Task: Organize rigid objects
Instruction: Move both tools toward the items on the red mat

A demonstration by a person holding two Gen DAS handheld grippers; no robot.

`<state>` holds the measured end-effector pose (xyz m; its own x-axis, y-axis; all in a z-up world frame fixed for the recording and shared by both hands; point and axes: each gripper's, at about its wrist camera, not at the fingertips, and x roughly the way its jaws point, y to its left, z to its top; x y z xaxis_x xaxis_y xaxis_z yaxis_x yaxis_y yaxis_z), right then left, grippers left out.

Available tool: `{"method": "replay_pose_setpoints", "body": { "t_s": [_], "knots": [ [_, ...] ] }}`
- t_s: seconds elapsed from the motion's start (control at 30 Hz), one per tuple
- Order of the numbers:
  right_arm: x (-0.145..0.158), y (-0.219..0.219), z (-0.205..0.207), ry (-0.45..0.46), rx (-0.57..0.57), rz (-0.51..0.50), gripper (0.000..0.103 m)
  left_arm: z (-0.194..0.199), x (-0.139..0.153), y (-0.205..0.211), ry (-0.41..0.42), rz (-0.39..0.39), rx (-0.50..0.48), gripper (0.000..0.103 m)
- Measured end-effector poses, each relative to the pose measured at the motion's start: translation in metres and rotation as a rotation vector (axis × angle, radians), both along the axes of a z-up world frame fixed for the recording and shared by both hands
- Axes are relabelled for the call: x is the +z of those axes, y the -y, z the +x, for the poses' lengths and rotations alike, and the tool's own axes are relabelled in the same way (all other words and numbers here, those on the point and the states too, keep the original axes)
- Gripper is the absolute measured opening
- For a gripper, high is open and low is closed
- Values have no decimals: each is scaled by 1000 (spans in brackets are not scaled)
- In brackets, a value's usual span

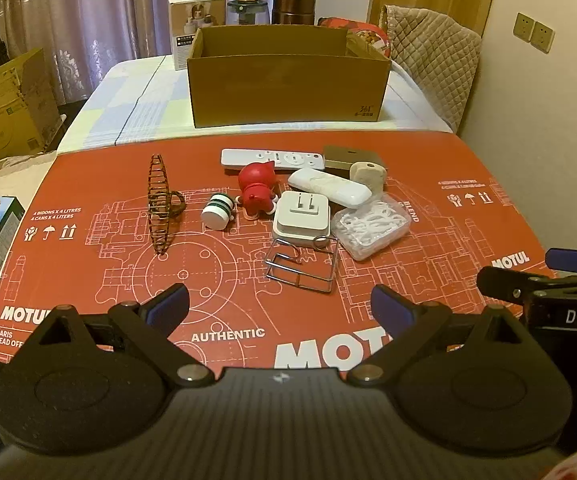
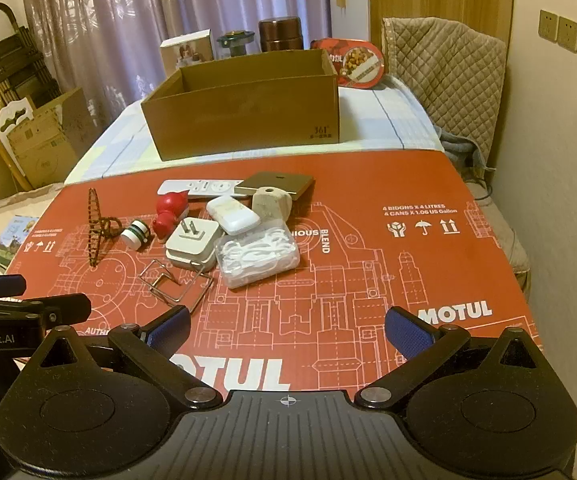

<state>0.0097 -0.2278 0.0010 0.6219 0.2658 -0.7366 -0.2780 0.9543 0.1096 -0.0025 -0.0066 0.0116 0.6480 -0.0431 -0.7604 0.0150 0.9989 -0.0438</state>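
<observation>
— So, where is everything?
— On a red printed surface (image 1: 428, 216) in a curtained room, an open cardboard box (image 1: 288, 80) behind.
— The claws?
— Left claw (image 1: 279, 308) and right claw (image 2: 287, 327) hover side by side, both spread wide, holding nothing.
— Count?
— One remote (image 1: 272, 159), one red figurine (image 1: 255, 188), one plug (image 1: 302, 216).

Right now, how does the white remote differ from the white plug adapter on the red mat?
The remote is long, flat and thin; the plug adapter is a squat, squarish block. The remote lies at the back of the cluster, near the cardboard box; the adapter sits nearer the grippers. The remote shows buttons, the adapter two upright metal prongs. Both are white and rest on the red mat.
</observation>
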Motion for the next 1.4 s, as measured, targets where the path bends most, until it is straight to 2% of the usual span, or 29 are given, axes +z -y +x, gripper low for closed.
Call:
{"method": "replay_pose_setpoints", "body": {
  "t_s": [0.7,0.87,1.13,1.27,1.4],
  "knots": [
    [-3,1,-2,0,10,3,101,4,-3,1,-17,-16,-17,95],
    [-10,4,6,-3,5,-7,101,15,-15,0,-41,-39,-42,95],
    [-26,9,28,-22,-2,-17,101,47,-40,0,-60,-27,-103,95],
    [-35,8,41,-28,2,-19,101,64,-59,1,-64,-40,-154,95],
    [-45,6,56,-43,0,-16,101,78,-79,8,-71,-13,-214,94]
  ]
}}
